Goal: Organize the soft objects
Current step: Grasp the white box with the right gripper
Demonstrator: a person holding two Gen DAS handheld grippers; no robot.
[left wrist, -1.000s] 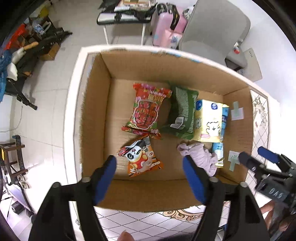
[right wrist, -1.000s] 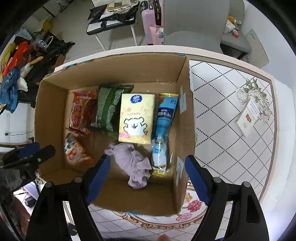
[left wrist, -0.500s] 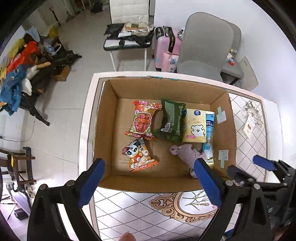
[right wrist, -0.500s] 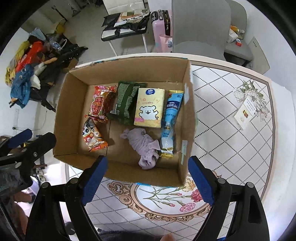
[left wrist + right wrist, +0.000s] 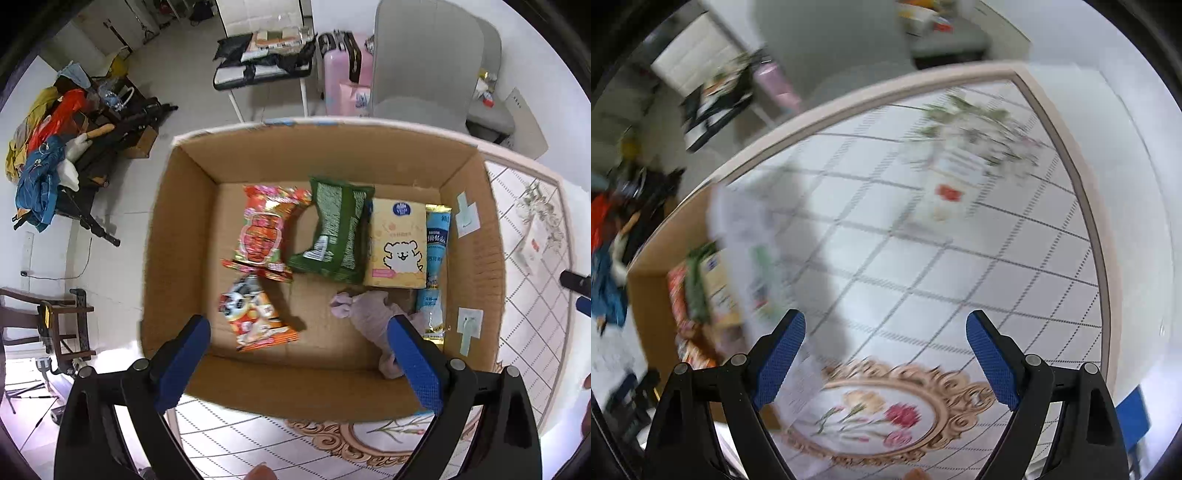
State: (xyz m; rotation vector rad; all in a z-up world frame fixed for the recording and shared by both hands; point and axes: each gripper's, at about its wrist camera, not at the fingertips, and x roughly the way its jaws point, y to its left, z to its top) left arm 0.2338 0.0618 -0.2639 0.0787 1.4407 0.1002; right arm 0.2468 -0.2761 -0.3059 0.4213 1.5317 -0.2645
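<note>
Both claws are wide open and empty, the left gripper (image 5: 295,349) hanging over the cardboard box (image 5: 177,236) where the snack bags (image 5: 267,229) and purple cloth (image 5: 369,314) lie flat in a row, probably so they stay sorted, while the right gripper (image 5: 885,341) looks at the tablecloth (image 5: 960,258).

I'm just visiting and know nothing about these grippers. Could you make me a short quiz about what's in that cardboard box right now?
1. True or false: the left gripper is shut on the lilac cloth.
2. Which item lies between the red snack bag and the yellow tissue pack? A) green snack bag B) blue tube pack C) panda snack bag
3. Fill in: all these items lie inside a ____ box.

Key:
1. False; its jaws stand open, holding nothing.
2. A
3. cardboard
</note>
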